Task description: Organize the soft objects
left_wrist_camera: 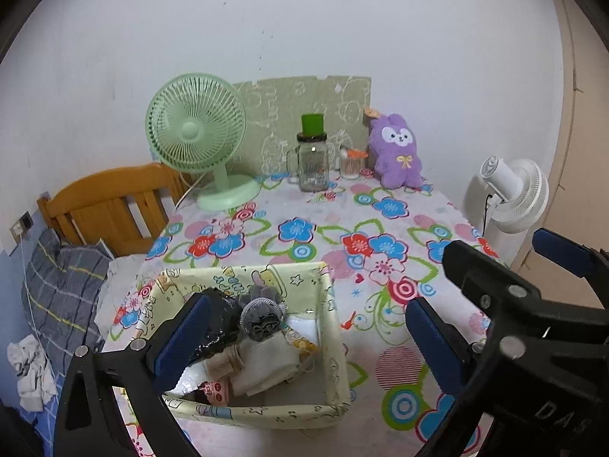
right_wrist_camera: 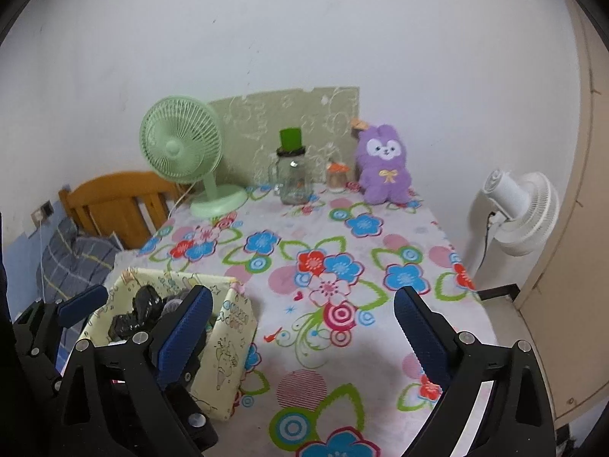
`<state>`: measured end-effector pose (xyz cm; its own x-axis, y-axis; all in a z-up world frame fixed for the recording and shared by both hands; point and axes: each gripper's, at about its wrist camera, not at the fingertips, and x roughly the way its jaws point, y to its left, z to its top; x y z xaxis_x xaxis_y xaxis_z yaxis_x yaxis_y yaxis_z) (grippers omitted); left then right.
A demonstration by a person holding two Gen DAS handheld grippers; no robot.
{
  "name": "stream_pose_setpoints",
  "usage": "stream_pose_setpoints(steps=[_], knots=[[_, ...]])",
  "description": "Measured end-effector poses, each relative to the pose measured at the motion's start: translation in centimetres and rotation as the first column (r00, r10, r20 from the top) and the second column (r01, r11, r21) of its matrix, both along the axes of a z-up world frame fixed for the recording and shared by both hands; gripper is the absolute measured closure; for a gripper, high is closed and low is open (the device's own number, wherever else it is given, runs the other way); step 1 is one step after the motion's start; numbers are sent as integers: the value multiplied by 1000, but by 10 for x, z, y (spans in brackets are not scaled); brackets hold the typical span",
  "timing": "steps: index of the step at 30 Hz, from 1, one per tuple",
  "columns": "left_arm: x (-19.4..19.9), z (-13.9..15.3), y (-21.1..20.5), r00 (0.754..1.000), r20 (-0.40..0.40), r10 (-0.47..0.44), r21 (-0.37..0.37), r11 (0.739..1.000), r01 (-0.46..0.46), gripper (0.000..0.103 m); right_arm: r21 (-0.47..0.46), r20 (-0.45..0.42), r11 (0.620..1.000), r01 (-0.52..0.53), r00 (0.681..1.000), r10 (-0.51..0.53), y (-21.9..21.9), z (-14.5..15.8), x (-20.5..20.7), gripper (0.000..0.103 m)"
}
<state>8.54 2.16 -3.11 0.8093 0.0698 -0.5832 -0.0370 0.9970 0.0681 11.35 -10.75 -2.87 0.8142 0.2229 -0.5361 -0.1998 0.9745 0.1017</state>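
Both wrist views look down the floral table [left_wrist_camera: 304, 228] toward the wall, left view nearer the basket [left_wrist_camera: 331, 342].

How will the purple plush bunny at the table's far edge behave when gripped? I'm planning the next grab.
The purple plush bunny looks fluffy, so it will probably squash between the pads and be light. It leans against the wall, so a push would likely topple it, perhaps onto the small orange-lidded jar beside it.
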Motion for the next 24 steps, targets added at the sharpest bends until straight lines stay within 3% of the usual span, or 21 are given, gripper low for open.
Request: stream_pose_setpoints(steps=[24], knots=[[-62, 47, -22, 986, 164, -7, 9, 1000, 5, 0, 44, 147, 987, 153, 976, -158, -59, 42, -72, 2]])
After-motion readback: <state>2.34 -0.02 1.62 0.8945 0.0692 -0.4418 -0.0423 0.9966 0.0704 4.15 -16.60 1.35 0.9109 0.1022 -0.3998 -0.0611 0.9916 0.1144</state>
